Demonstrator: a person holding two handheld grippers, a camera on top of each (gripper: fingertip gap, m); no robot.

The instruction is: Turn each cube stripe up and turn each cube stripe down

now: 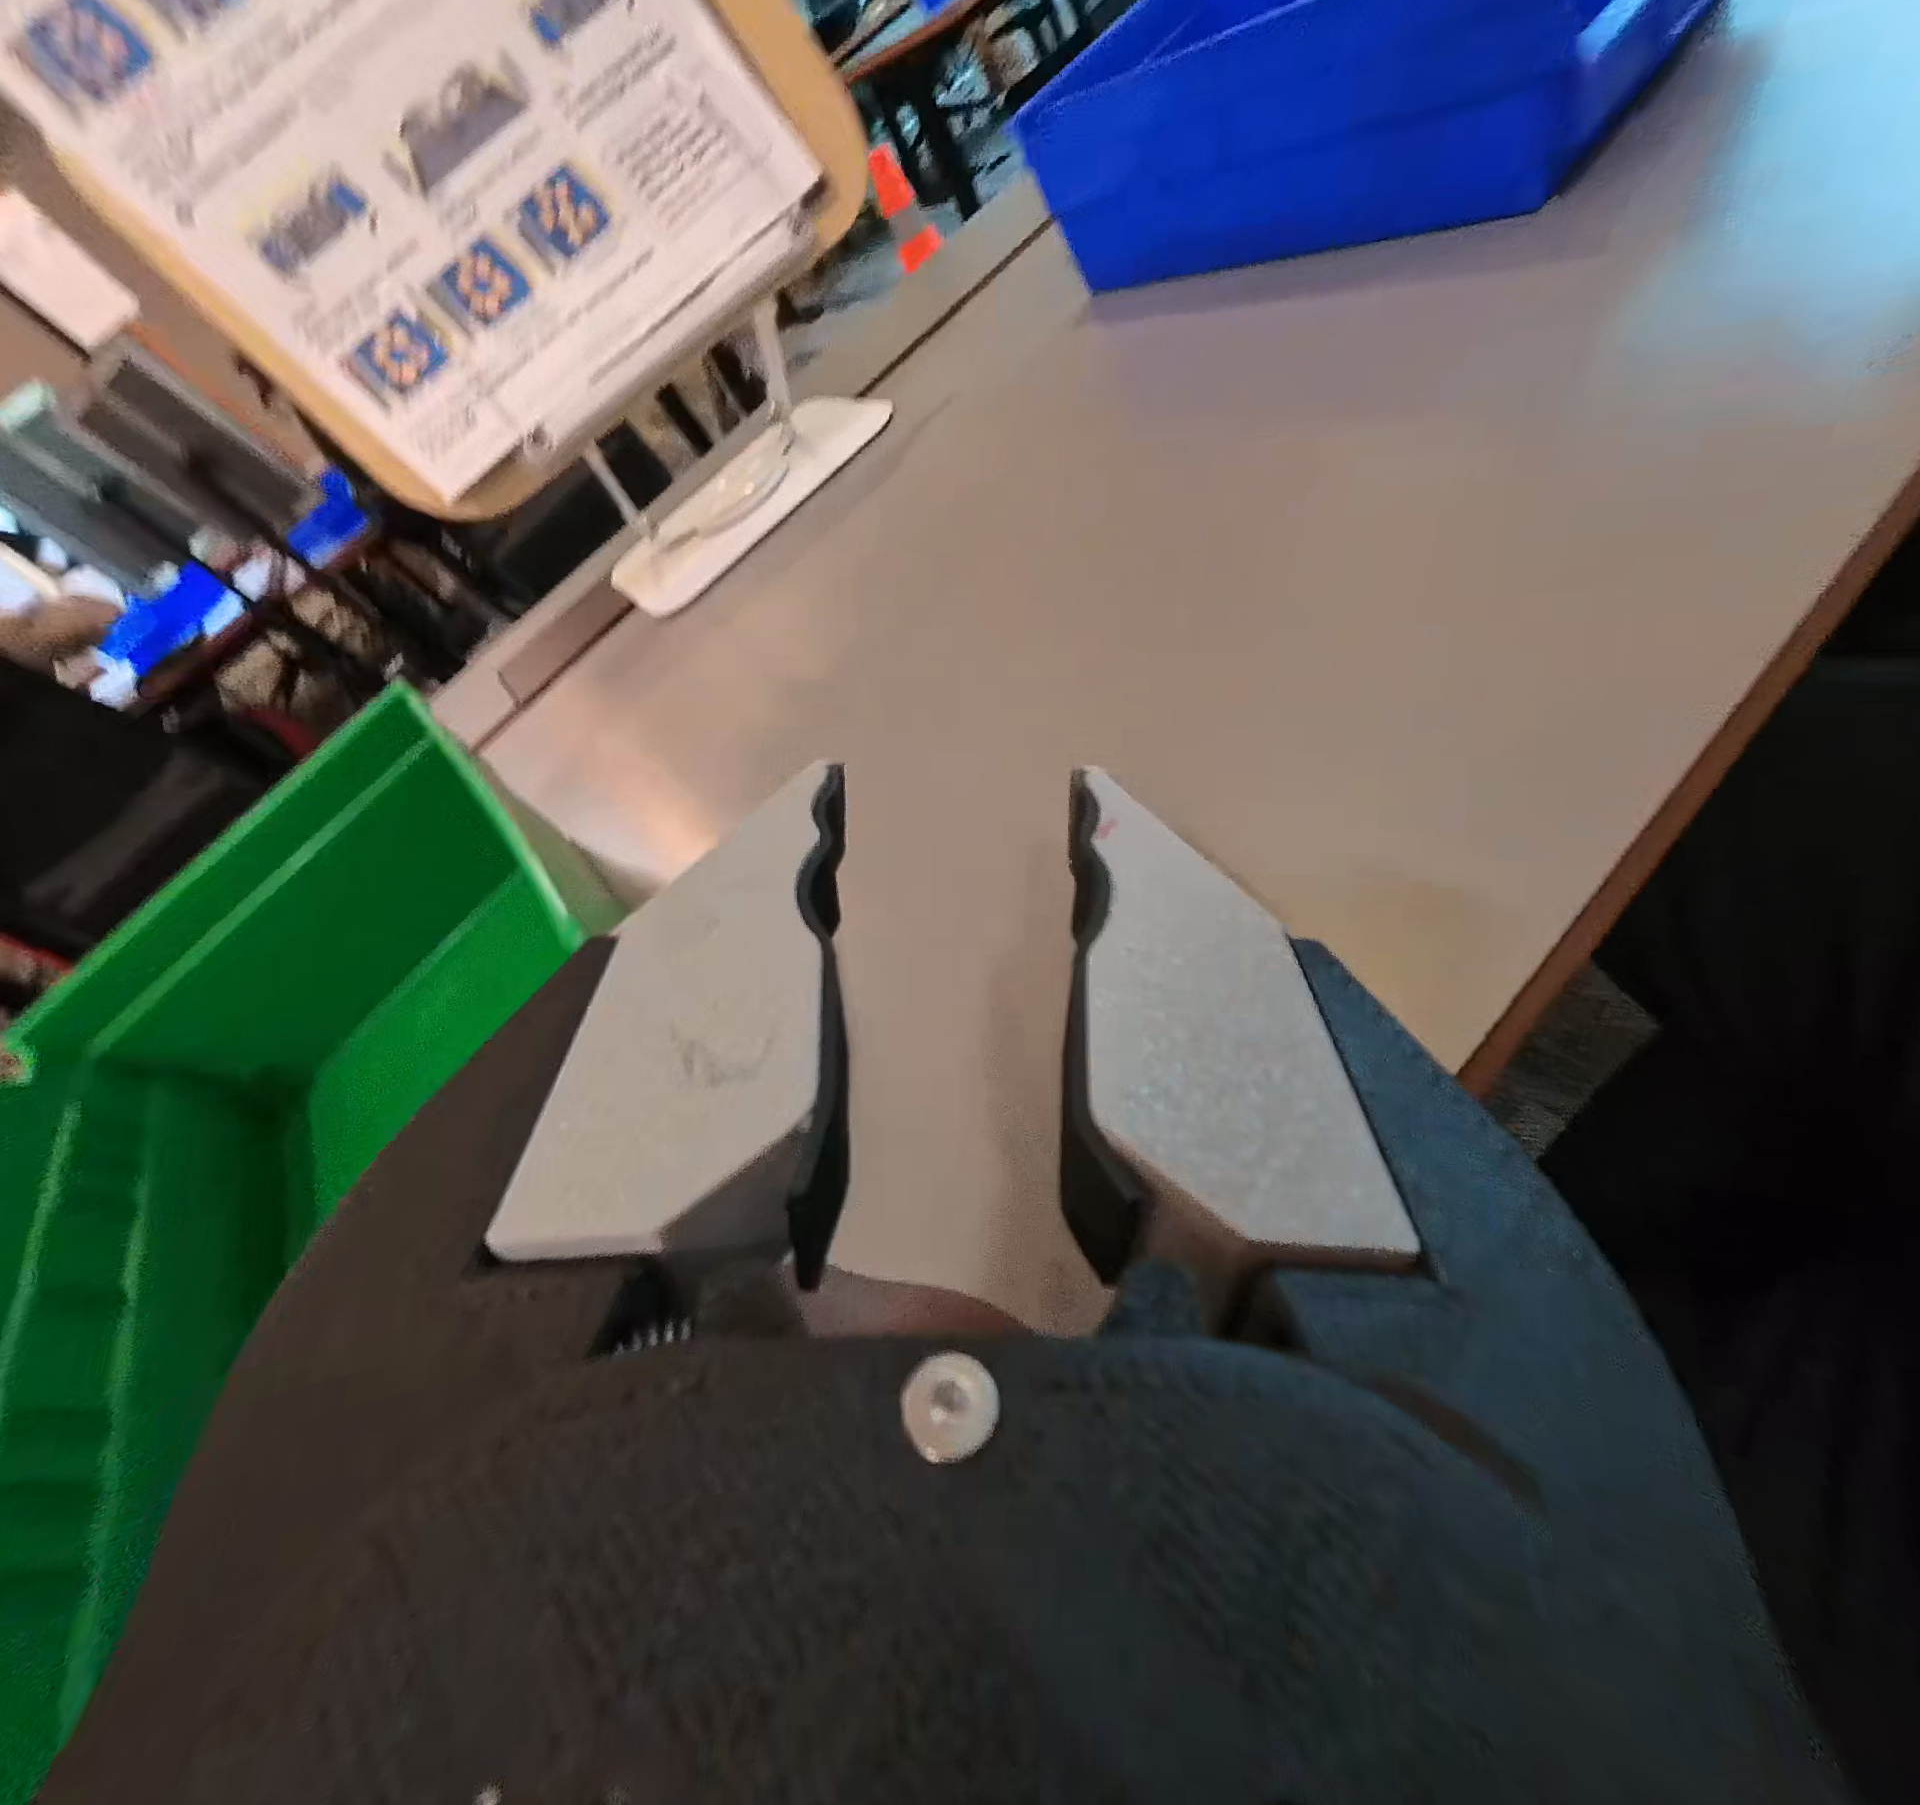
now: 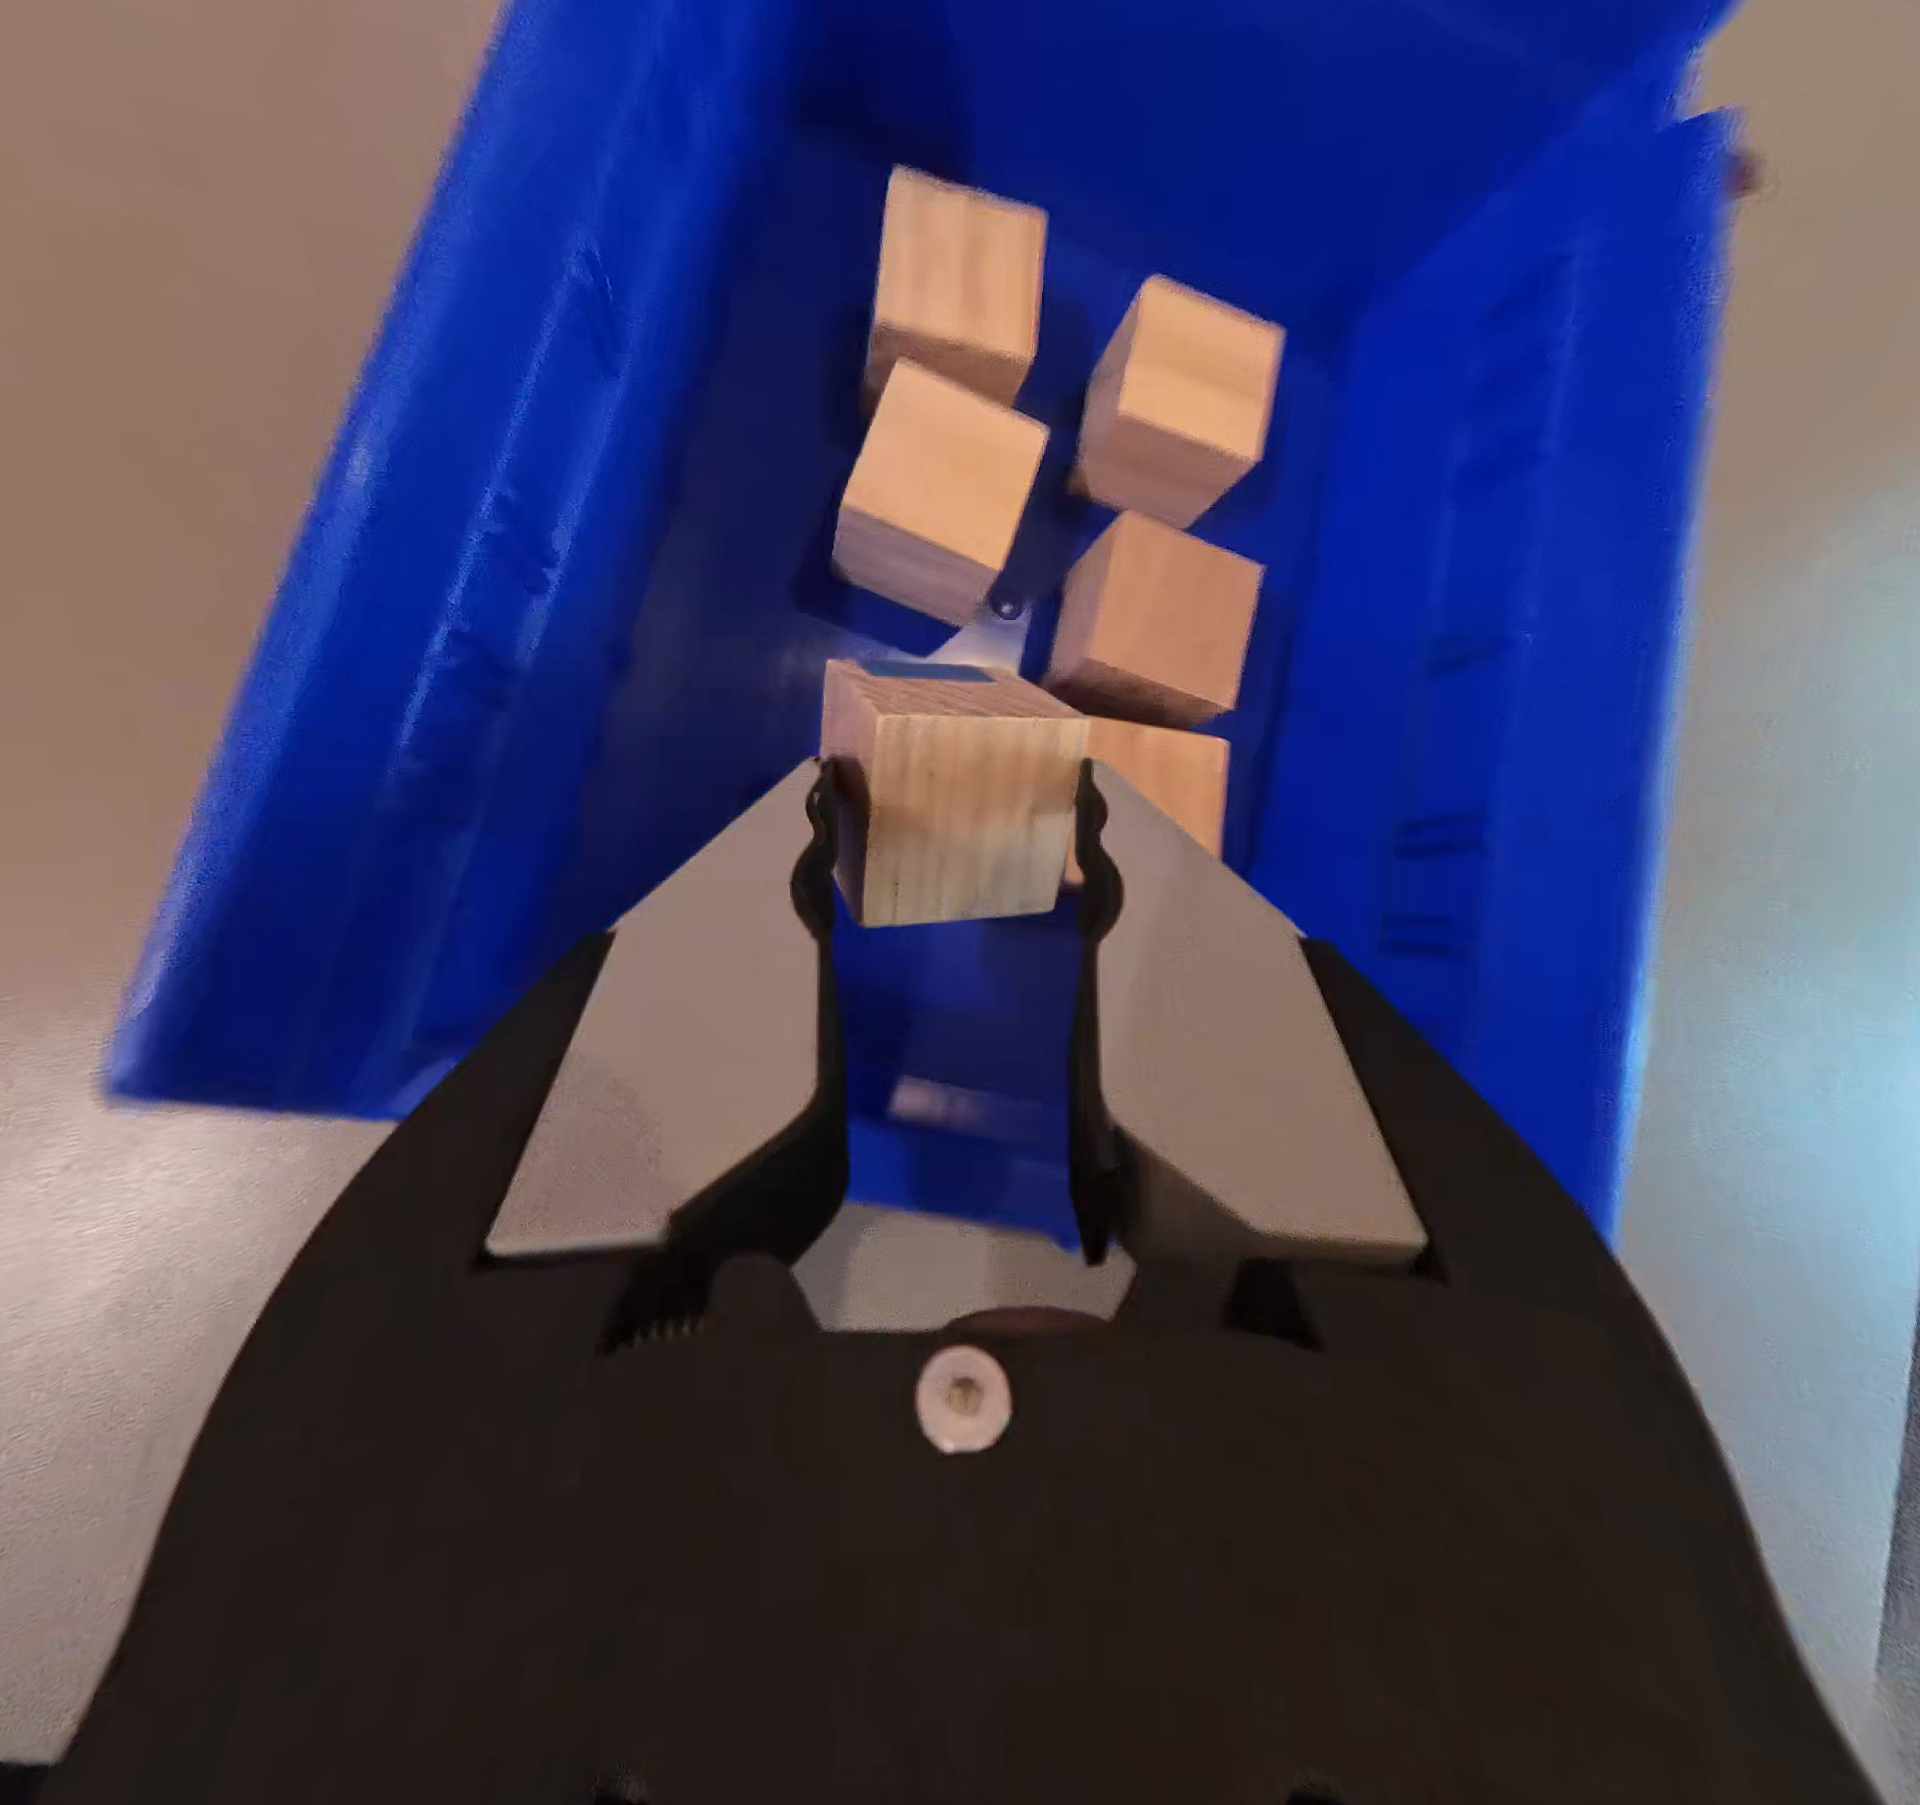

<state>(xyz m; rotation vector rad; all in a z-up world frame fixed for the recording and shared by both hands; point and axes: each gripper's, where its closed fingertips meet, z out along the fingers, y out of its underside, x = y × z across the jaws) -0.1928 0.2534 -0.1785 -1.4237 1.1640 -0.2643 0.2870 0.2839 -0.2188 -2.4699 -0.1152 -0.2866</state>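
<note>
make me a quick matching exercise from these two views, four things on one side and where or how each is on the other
Things:
1. left claw
2. held cube
3. green bin
4. printed sheet

States:
a. propped on a stand at the table's far edge
b. open, holding nothing
c. beside the left claw
d. gripped over the blue bin

Pairs: 1-b, 2-d, 3-c, 4-a

Left gripper: fingers parted, nothing between them, tilted and held low over the table. Right gripper: angled downward, both fingertips pressed against opposite sides of a wooden cube, which hung clear within its grasp.
</note>
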